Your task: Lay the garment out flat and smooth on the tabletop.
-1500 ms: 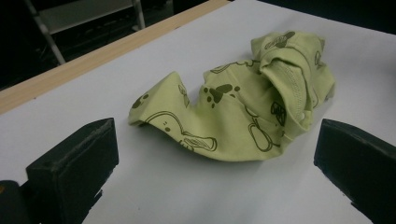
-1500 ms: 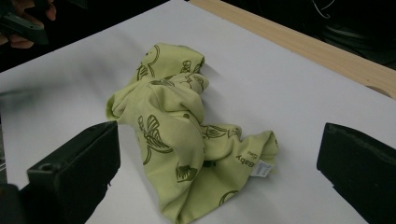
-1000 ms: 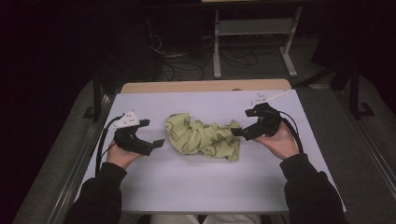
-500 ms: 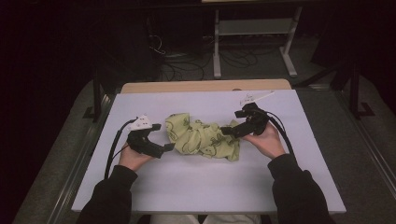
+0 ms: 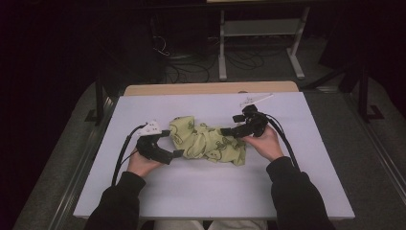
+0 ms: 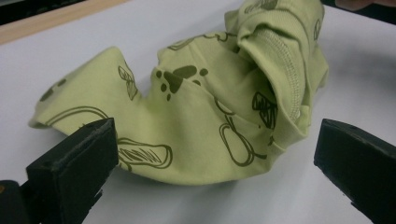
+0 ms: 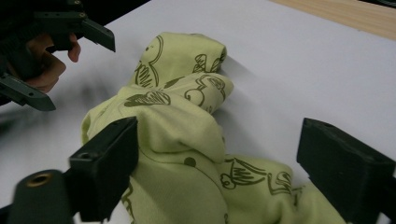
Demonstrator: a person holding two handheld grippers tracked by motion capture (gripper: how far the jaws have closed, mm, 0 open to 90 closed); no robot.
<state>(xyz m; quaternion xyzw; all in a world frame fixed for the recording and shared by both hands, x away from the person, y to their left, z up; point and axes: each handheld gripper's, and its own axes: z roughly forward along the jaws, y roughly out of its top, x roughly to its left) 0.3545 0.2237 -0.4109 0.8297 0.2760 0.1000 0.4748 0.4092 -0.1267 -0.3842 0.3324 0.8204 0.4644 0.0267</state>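
Observation:
A crumpled light-green cloth [image 5: 206,143] printed with dark animal drawings lies in the middle of the white table [image 5: 215,191]. My left gripper [image 5: 173,143] is at the cloth's left end. In the left gripper view its jaws stand wide open [image 6: 215,158], with a fold of the cloth [image 6: 205,93] between them and not pressed. My right gripper [image 5: 230,125] is at the cloth's right end. Its jaws [image 7: 224,168] have just been closing a little and straddle a bunched part of the cloth [image 7: 182,121] without pinching it.
A small white object [image 5: 253,99] lies near the table's far edge, next to a wooden strip [image 5: 210,88]. Cables trail from both grippers toward the person. Beyond the table are floor cables and a metal stand [image 5: 258,43]. The left gripper [image 7: 60,56] appears far off in the right gripper view.
Both hands have moved inward and down toward the cloth; the two grippers now sit at its two ends with cloth between their jaws.

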